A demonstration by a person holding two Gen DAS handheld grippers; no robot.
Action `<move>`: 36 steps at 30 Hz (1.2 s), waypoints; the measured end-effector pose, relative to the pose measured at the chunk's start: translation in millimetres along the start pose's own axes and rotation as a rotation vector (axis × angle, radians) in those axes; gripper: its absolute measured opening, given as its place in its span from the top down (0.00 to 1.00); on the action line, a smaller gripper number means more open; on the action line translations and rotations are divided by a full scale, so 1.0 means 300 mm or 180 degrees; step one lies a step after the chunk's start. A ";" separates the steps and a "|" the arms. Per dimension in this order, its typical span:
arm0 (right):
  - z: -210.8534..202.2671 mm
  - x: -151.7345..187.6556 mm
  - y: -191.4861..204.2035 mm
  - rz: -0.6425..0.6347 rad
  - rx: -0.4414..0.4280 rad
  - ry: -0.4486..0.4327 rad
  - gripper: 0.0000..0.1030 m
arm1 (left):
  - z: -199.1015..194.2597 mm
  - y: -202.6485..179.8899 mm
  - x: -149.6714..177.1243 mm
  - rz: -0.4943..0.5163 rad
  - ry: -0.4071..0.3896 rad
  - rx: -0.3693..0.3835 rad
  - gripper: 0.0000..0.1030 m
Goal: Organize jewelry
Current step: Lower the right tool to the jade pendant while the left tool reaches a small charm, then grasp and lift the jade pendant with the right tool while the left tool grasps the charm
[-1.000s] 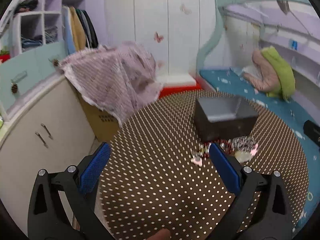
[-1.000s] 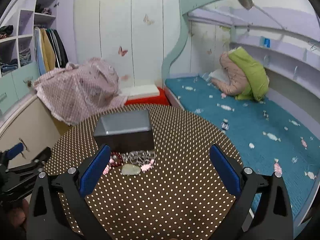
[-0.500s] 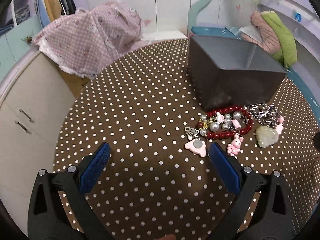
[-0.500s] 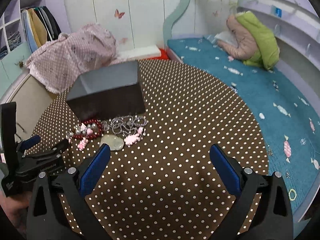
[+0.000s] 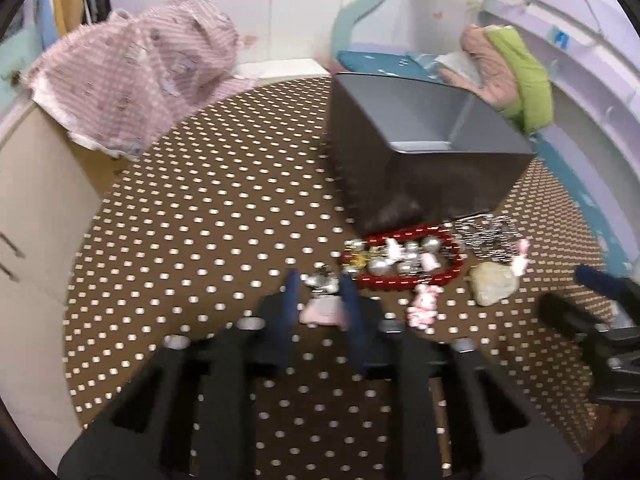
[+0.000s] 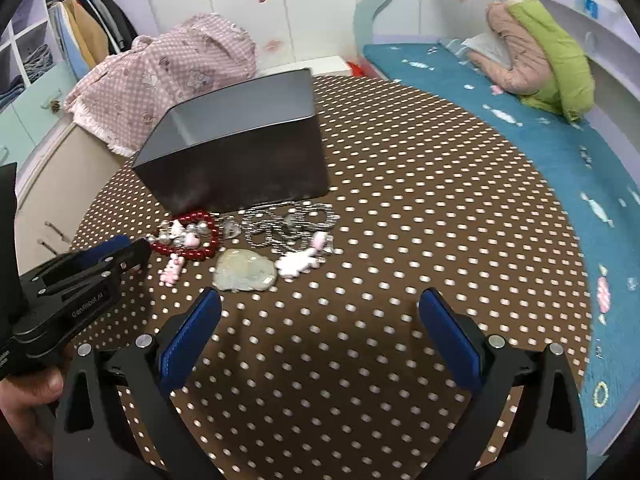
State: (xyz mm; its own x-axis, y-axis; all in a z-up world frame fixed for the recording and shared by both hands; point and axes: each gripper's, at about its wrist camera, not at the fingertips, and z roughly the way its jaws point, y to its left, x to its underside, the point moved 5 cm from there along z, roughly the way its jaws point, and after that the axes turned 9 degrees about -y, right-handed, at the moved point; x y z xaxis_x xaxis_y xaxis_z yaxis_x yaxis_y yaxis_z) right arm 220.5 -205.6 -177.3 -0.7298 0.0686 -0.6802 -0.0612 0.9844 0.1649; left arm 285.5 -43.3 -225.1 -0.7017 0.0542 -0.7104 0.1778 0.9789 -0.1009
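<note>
Half a second ago the left gripper [image 5: 320, 300] stood wide; now its jaws are closing around the pink flat charm with a silver clasp [image 5: 323, 311], which lies on the brown polka-dot table [image 5: 200, 240] in front of the dark grey open box [image 5: 420, 172]. The right gripper [image 6: 320, 332], nearer that box than before, stays wide and empty.

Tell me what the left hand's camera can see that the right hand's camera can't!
Only the left camera shows the pink charm between the closing left gripper fingers, and the grey box's bare inside. Only the right camera shows the wide-open right gripper, the shelves and a hand. Both show the dotted table, red beads, pale stone and bed.
</note>
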 end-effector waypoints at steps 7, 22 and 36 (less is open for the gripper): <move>0.057 -0.002 0.095 -0.0204 -0.0181 0.0144 0.28 | -0.041 0.013 0.033 -0.0051 -0.0014 0.0191 0.85; 0.099 -0.006 0.150 -0.0649 0.0020 -0.0097 0.73 | -0.141 0.040 0.050 -0.0121 -0.0146 0.0262 0.85; 0.033 0.053 0.112 -0.0742 -0.0140 -0.0006 0.36 | -0.176 0.046 0.048 -0.0141 -0.0207 0.0269 0.85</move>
State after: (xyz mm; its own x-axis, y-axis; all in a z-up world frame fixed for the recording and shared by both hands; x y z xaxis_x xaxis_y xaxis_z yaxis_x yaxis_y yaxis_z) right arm 213.7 -169.7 -189.6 -0.6911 -0.1595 -0.7050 -0.2578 0.9656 0.0342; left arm 241.5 -18.7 -199.9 -0.6644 -0.0042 -0.7474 0.2072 0.9598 -0.1896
